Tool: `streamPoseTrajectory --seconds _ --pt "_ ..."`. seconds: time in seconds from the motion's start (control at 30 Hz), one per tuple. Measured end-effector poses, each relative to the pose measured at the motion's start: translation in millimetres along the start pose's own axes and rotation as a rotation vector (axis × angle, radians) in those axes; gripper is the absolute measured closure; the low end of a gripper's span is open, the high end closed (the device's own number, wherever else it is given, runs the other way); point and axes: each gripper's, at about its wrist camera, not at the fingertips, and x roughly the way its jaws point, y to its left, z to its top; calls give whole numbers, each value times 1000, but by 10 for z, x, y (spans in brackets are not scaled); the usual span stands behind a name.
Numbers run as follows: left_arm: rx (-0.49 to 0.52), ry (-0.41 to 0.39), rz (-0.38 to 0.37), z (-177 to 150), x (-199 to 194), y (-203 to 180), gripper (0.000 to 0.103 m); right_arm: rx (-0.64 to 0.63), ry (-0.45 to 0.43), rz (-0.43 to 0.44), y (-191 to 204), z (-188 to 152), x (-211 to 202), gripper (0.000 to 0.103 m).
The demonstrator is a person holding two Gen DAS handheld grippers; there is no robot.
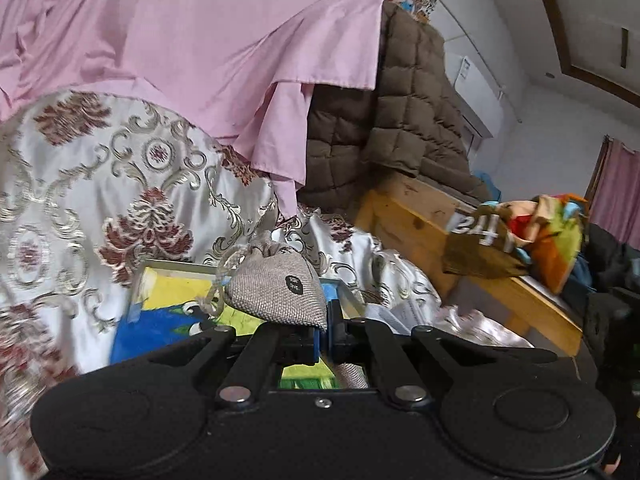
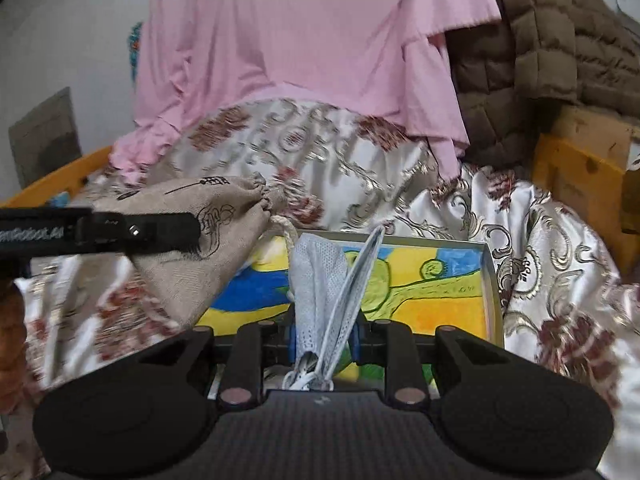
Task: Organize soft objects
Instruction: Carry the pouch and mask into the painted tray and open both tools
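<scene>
My left gripper [image 1: 328, 320] is shut on the lower corner of a grey burlap drawstring pouch [image 1: 276, 292], which hangs just above a metal tray [image 1: 172, 266] with a yellow, blue and green painted bottom. In the right wrist view the left gripper [image 2: 188, 232] comes in from the left with the beige pouch [image 2: 192, 256] in it. My right gripper [image 2: 325, 332] is shut on a light blue mesh cloth [image 2: 316, 276] with white loops, which sticks up over the tray [image 2: 494, 280].
The tray lies on a bed with a satin floral cover [image 2: 560, 280]. A pink sheet [image 1: 200, 40] and a brown quilted coat [image 1: 400, 120] are heaped behind it. On the wooden bed frame [image 1: 412, 216] at the right stands a brown box with colourful cloth [image 1: 520, 236].
</scene>
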Motion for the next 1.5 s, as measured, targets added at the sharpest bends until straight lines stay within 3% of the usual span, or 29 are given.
streamPoseTrajectory --seconds 0.17,0.33,0.77,0.83,0.97,1.03,1.13,1.5 --pt "-47 43 -2 -39 706 290 100 37 66 -41 -359 81 666 77" --pt "-93 112 9 -195 1122 530 100 57 131 -72 -573 58 1043 77" --pt "-149 244 182 -393 1251 856 96 56 212 -116 -626 -113 1339 66" --pt "-157 264 211 -402 1255 874 87 55 220 -118 -611 -134 1346 61" --pt "-141 301 273 -410 1231 852 69 39 222 -125 -547 -138 1280 39" --pt "-131 302 306 -405 1184 838 55 34 217 -128 -519 -117 1212 32" --pt "-126 287 329 -386 1052 809 45 25 189 -134 -473 -67 1036 23" --pt "-14 73 321 -166 109 186 14 62 1 -118 -230 134 -102 3"
